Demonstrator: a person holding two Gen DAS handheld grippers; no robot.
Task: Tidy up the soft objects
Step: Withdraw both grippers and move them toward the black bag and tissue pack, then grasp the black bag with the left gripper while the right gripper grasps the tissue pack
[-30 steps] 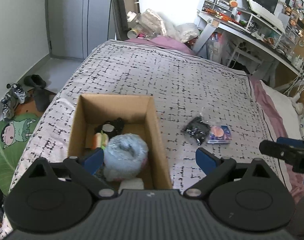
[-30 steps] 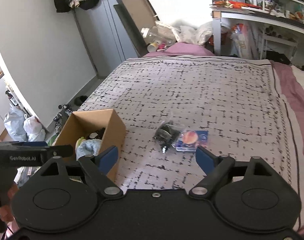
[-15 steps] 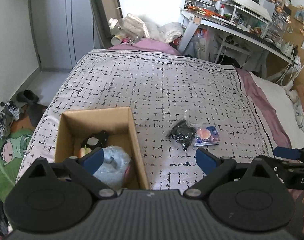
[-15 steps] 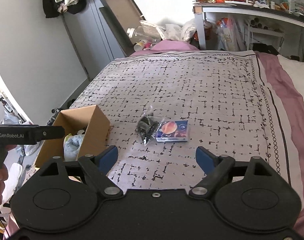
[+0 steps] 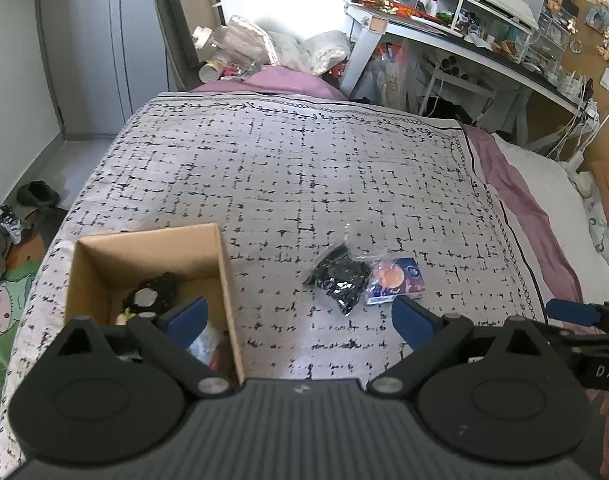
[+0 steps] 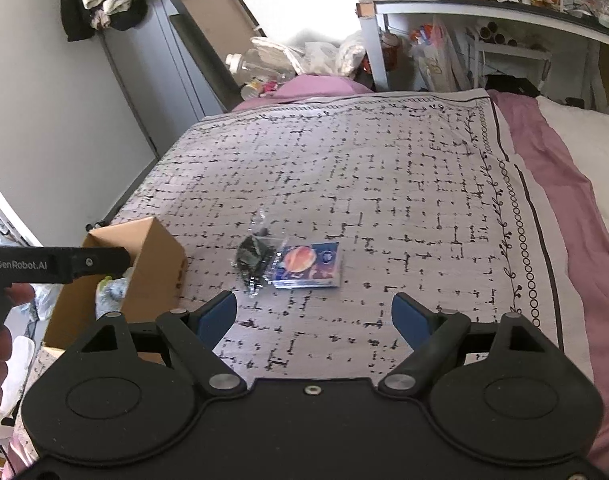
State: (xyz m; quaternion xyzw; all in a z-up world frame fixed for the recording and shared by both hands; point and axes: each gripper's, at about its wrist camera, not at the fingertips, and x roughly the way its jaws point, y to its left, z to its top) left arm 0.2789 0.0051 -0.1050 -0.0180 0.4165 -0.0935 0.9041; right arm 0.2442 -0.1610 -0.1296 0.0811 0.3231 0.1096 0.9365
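A cardboard box (image 5: 220,264) sits on the bed at the left and holds several soft items, one black and white (image 5: 152,294). It also shows in the right wrist view (image 6: 156,268). A clear bag with black contents (image 5: 338,280) (image 6: 254,258) and a blue packet with an orange picture (image 5: 396,282) (image 6: 310,265) lie side by side on the bedspread, right of the box. My left gripper (image 5: 300,320) is open and empty, above the box's right wall. My right gripper (image 6: 314,316) is open and empty, just short of the two packets.
The patterned bedspread (image 5: 304,168) covers the bed, with a pink sheet (image 5: 516,200) at its right edge. A cluttered desk (image 5: 484,40) stands at the back right. Bags and bottles (image 5: 232,56) pile up behind the bed. Shoes (image 5: 8,220) lie on the floor at the left.
Both grippers have pulled back and risen. The box and the packets now look smaller and farther off. The right gripper has swung so the packets lie centred ahead of it.
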